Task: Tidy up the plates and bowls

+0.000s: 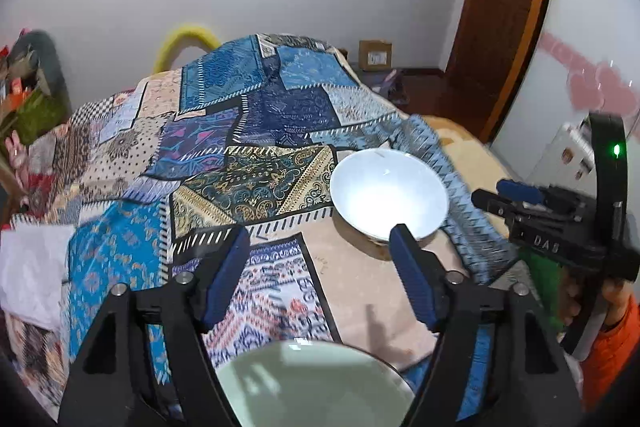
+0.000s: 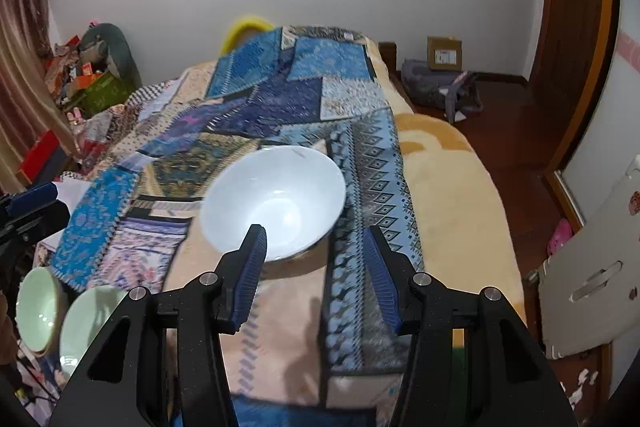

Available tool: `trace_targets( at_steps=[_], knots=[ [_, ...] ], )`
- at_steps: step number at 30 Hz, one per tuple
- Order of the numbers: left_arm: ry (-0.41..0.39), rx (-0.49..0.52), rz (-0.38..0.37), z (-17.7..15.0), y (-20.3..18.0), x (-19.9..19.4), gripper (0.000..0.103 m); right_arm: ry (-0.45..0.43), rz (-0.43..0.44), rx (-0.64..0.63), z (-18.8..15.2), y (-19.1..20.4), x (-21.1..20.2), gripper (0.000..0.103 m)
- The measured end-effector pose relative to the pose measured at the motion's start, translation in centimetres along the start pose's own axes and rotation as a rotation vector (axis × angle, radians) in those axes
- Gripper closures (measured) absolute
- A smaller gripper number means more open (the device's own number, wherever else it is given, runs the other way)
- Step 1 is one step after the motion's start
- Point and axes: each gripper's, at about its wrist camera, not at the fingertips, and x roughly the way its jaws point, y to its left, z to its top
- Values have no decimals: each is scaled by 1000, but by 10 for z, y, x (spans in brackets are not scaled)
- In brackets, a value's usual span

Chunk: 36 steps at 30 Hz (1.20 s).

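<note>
Left tongs (image 1: pixel 320 279) open, nothing between the pads. Right tongs (image 2: pixel 314 277) also open and empty, pointing at the near rim of the white bowl (image 2: pixel 276 203); its left pad overlaps the rim in view, contact can't be confirmed.

Nearest: pale green bowl (image 1: pixel 312 383) directly under the left tongs on the bed's patchwork cover (image 1: pixel 120 247). Right wrist view shows two green bowls, one (image 2: pixel 86 327) beside the other (image 2: pixel 38 311), both at the bed's near-left, side by side, not nested.

Further out: white bowl upright on the cover, mid-bed, well apart from the green pair. Looks like it sits on something underneath, maybe a plate; too hidden to tell.

Progress, my read: early. Nothing stacked and no plates clearly visible. Left to do: grip the white bowl, bring bowls together, nest or group them. Soft bedding means stacks may tilt.
</note>
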Motion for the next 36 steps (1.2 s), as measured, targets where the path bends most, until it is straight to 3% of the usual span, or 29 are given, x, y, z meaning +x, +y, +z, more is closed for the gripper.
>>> trace_targets(
  at_steps=[2,7,13,19,22,28,36],
  knots=[
    [11,18,15,3,-3,14,23,14,2,4,4,-5,15,56],
    [92,3,-1,6,-3,55,23,79,41,31,12,-17,52,57],
    [157,-66,-61,7,4,89,23,130,71,53,17,-24,83,75],
    [223,-117,-85,8,10,116,46,161,119,38,16,-22,99,89],
    [238,-117,-87,8,9,124,51,152,99,-13,14,-15,99,89],
    [279,-124,-82,5,8,140,56,156,142,-64,11,-2,96,89],
    [362,-141,-86,-11,11,158,81,169,186,-99,1,13,95,89]
  ],
)
